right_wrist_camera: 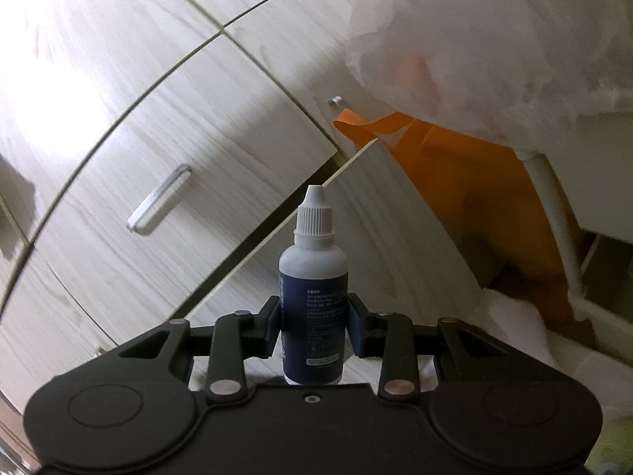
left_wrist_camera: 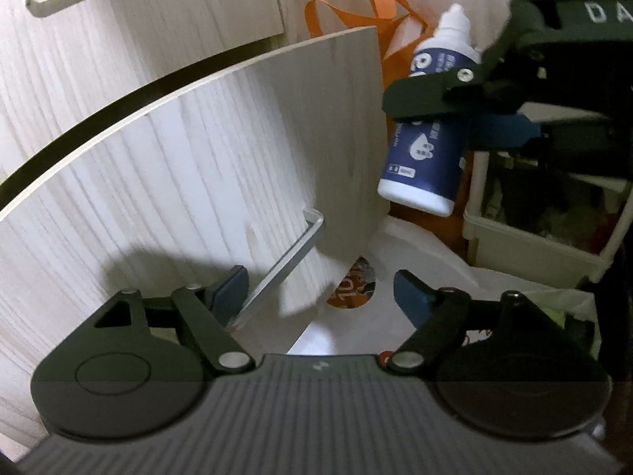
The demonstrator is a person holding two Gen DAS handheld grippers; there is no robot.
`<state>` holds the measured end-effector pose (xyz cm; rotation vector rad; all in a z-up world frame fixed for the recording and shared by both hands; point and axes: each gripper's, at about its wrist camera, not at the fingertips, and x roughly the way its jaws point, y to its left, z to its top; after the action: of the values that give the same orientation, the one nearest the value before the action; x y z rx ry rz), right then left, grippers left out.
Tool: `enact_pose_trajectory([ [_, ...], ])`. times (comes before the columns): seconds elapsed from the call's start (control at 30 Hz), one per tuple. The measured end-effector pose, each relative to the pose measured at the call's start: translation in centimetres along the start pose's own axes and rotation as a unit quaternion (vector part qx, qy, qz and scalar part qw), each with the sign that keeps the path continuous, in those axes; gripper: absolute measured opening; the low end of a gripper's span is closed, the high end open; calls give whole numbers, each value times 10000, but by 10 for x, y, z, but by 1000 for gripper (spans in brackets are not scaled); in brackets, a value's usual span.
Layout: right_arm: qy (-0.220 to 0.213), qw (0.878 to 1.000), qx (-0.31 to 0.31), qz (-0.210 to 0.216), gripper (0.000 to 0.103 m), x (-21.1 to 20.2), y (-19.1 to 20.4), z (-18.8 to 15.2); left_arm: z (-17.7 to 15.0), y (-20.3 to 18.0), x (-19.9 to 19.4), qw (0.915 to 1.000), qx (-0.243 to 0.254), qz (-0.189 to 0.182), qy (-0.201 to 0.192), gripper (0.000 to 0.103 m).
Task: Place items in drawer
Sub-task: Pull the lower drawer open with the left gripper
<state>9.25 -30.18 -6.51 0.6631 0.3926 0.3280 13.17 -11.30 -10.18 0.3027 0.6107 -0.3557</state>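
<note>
- Drawer interior hidden from us: only a dark gap shows behind the pulled-out drawer front (left_wrist_camera: 221,150); contents can't be made out.
- Bottle label text too small and blurred to read in either view.
- Left claw (left_wrist_camera: 320,297) is wide apart, nothing between its pads. Its left pad sits right by the drawer handle (left_wrist_camera: 289,261); we can't tell if it touches.
- Right claw (right_wrist_camera: 314,324) is clamped on the dropper bottle (right_wrist_camera: 313,301), pads on both sides of the dark blue label, white cap pointing away from the camera.
- In the left wrist view the same bottle (left_wrist_camera: 425,126) hangs in the air beside the right edge of the drawer front, tilted, held by the right claw (left_wrist_camera: 455,111). The upper claw finger covers the middle of the label.
- Right claw body cut off at the frame's right edge; only "DA" of its lettering shows.
- Around: closed drawers above with metal handle (right_wrist_camera: 158,200), orange bag (right_wrist_camera: 474,186) hanging by the cabinet, white plastic bag (right_wrist_camera: 494,39) above it, cluttered bin (left_wrist_camera: 554,229) at right.
- White sheet with a round cutout (left_wrist_camera: 352,289) lies below the drawer front; the print under it is unreadable.
</note>
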Motion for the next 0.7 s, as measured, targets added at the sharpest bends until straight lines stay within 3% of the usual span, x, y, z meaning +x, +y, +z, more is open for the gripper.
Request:
enact_pose_trajectory([
  [0.3, -12, 9999, -22, 100, 40, 4, 6, -3, 2, 5, 1, 9998, -141, -99, -80, 65],
  [0.7, 87, 9999, -63, 92, 40, 3, 15, -3, 7, 10, -1, 9987, -404, -313, -58, 65],
])
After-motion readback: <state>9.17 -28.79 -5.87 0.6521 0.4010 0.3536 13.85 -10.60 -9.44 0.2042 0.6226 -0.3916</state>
